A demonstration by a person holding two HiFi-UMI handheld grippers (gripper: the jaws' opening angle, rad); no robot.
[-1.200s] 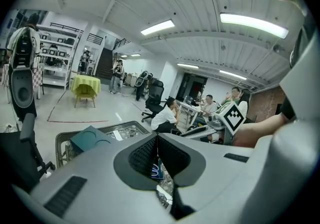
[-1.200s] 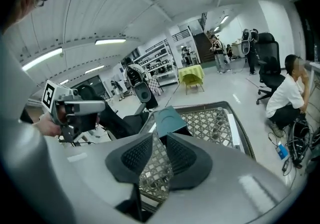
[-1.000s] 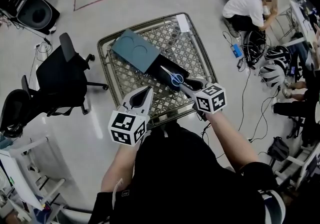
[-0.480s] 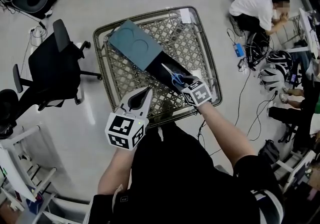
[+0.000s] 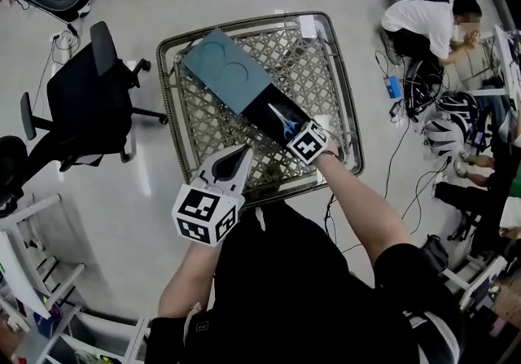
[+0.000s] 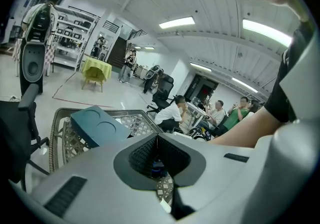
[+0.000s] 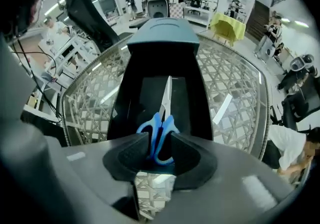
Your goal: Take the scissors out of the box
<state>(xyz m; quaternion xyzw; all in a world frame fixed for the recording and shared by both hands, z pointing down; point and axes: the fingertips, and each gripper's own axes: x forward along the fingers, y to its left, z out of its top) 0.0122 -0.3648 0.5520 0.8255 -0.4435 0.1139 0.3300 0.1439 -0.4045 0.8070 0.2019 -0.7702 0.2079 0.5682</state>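
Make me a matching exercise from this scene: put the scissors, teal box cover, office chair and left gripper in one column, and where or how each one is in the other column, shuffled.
Things
1. scissors
2. teal box cover
3. office chair
4. left gripper

Places and states
A. on the floor beside the table
B. fingers together, nothing held
C. lying in the black tray
D. on the table, at the tray's far end

Pairs: 1-C, 2-D, 3-A, 4-B
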